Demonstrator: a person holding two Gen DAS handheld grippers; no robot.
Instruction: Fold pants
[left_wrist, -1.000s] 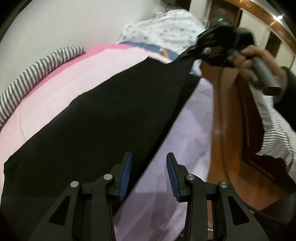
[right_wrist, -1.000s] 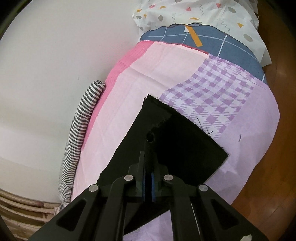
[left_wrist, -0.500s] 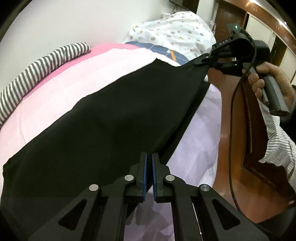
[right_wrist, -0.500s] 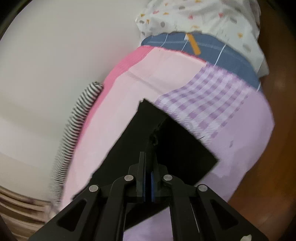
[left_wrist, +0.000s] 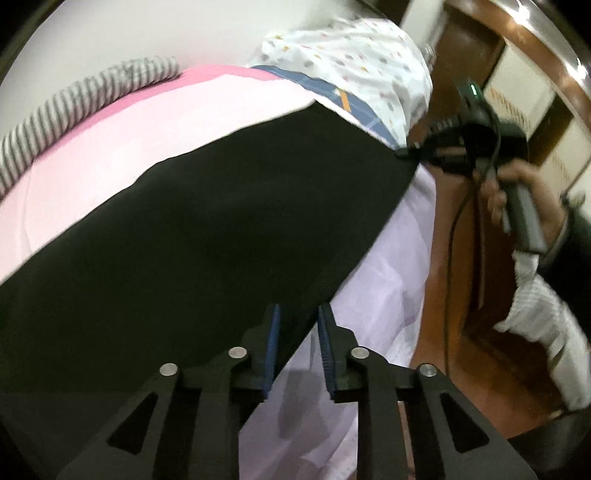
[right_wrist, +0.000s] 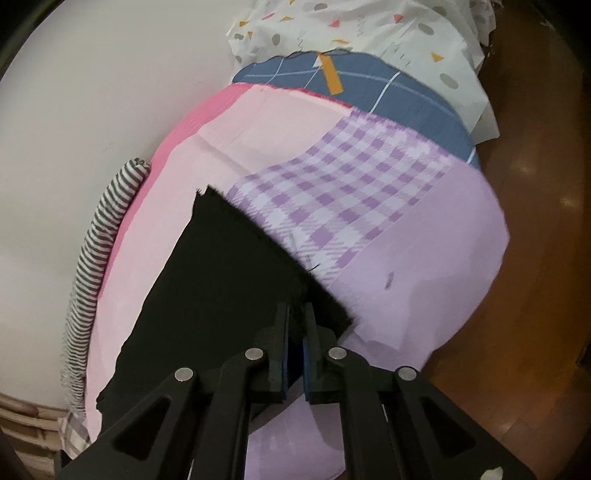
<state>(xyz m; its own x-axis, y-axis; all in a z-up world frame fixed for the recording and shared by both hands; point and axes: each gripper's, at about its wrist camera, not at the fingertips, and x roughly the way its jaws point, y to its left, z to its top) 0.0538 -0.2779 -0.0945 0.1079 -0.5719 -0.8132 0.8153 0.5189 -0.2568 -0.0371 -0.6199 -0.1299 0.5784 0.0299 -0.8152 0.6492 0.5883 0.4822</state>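
On the bed (right_wrist: 280, 122), the black pants (right_wrist: 221, 280) lie spread across the pink and lilac patchwork cover, beside a striped roll (right_wrist: 99, 243) along the wall. At the near edge, the left tool (left_wrist: 296, 328) stands partly open, the pants' edge between its blue pads, ungripped. The right tool (right_wrist: 294, 325) is nearly closed, pinching a pants corner.

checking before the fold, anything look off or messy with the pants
The black pants lie at a slant across the bed, and their far edge looks ragged and frayed. Left gripper has a gap around the near edge; right gripper pinches a corner.
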